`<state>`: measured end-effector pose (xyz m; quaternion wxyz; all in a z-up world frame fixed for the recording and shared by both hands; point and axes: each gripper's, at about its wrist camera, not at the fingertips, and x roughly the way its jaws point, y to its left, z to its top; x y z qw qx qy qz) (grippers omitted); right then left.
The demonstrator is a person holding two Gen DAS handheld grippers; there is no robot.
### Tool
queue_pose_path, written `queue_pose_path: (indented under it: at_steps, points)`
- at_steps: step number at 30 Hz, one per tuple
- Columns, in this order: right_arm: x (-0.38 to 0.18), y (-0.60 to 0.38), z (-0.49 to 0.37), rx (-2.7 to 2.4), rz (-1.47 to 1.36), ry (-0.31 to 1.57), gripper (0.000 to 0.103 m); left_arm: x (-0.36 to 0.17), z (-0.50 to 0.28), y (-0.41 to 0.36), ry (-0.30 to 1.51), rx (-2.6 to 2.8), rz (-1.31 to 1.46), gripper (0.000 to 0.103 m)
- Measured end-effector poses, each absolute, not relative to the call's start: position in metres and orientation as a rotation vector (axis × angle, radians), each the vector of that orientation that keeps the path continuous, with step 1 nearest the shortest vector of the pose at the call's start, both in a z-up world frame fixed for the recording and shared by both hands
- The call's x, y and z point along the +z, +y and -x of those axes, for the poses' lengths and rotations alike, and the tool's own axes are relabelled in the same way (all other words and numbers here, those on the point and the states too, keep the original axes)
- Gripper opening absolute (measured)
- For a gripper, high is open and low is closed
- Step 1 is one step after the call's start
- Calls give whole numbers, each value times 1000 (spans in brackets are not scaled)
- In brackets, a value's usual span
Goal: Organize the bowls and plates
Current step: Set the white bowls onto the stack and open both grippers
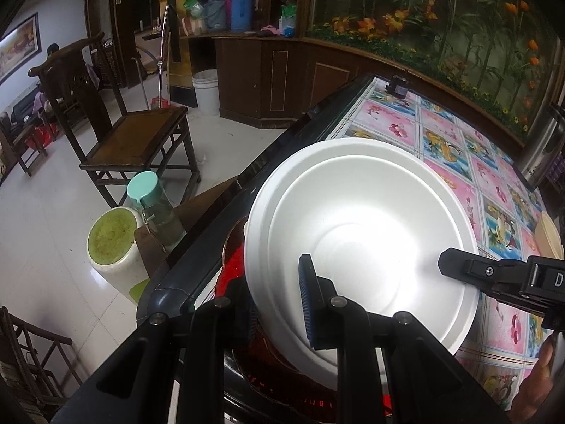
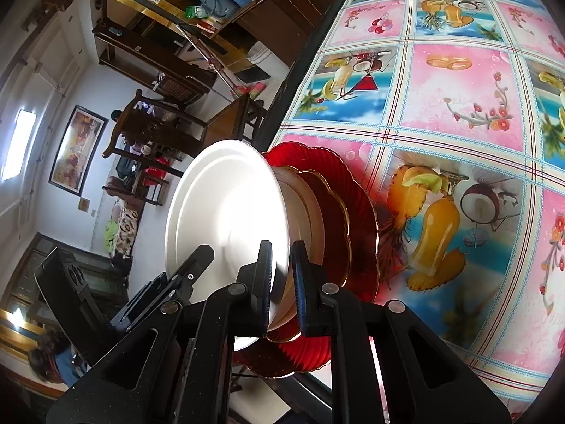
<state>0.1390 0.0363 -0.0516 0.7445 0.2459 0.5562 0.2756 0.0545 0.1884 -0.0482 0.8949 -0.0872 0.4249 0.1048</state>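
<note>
A white bowl (image 1: 353, 219) (image 2: 226, 212) with a stepped rim tops a stack at the table's edge. Under it lie a cream dish (image 2: 312, 212), a gold-rimmed red plate (image 2: 335, 219) and a wider ribbed red plate (image 2: 363, 194) (image 1: 229, 268). My left gripper (image 1: 279, 296) is shut on the bowl's near rim, one blue pad inside and the other outside, mostly hidden. My right gripper (image 2: 284, 251) is shut on the rim at another side. Each gripper also shows in the other's view: the right gripper (image 1: 448, 263) and the left gripper (image 2: 197, 258).
The table (image 2: 459, 113) wears a pink and blue fruit-print cloth and has a dark edge (image 1: 268, 162). Beside it on the floor stand a wooden chair (image 1: 134, 141), a green-topped stool (image 1: 113, 236), a mint-capped bottle (image 1: 155, 208) and a white bucket (image 1: 206, 88). A beige object (image 1: 549, 236) lies at the right.
</note>
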Motion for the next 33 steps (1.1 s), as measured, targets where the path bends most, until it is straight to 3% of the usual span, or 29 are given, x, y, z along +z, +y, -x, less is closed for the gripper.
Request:
queue_pose_path:
  at_steps: [23,33]
  points:
    - [-58,23,-137,588,-579,1220,12,-51,-58,178,885,218,115,22]
    - [-61,25,-137,614,-611,1243,20,-54,-60,180,890,232,107,24]
